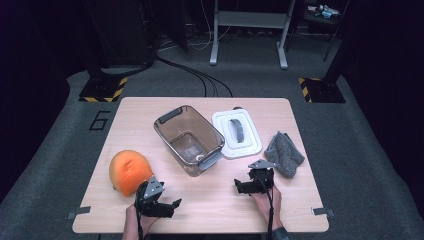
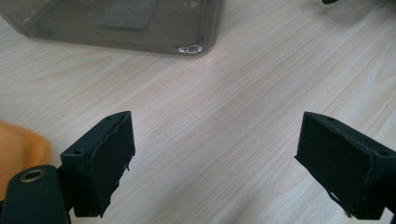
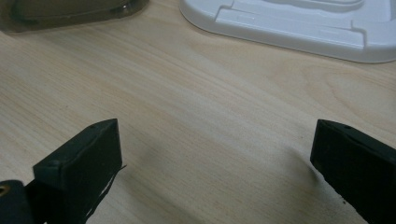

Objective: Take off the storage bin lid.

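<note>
A clear brown plastic bin stands empty in the middle of the wooden table. Its white lid, with a grey handle, lies flat just right of it. A crumpled grey cloth rests at the right edge. An orange rounded soft thing lies at the front left. My left gripper is open and empty just right of the orange thing, facing the bin. My right gripper is open and empty near the front, left of the cloth, facing the lid.
Bare wood lies between each pair of jaws. Beyond the table is grey carpet with black cables, a white desk frame and two yellow-and-black striped bases. The table's front edge runs just behind both hands.
</note>
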`<action>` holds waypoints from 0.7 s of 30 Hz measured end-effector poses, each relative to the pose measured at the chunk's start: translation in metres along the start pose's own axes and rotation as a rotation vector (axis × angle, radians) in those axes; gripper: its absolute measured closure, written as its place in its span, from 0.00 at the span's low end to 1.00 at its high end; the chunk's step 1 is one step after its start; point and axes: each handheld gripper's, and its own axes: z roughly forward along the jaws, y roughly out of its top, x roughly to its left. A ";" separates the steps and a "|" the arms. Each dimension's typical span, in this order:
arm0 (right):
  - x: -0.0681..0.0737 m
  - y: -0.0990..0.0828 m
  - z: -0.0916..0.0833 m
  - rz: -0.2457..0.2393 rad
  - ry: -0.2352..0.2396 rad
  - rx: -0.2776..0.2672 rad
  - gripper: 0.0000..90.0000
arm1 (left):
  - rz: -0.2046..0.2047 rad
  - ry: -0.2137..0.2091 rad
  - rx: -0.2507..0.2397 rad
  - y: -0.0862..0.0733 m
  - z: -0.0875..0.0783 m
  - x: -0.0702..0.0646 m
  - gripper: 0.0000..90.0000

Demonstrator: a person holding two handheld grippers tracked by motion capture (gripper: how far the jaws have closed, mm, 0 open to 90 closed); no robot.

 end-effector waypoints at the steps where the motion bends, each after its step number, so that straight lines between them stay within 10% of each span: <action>1: 0.000 0.000 0.000 -0.006 -0.002 0.000 0.02 | 0.004 0.003 -0.004 0.001 -0.003 0.002 0.12; 21: 0.000 -0.001 0.003 -0.027 -0.028 0.038 0.00 | -0.076 0.135 -0.081 0.029 -0.074 0.064 0.12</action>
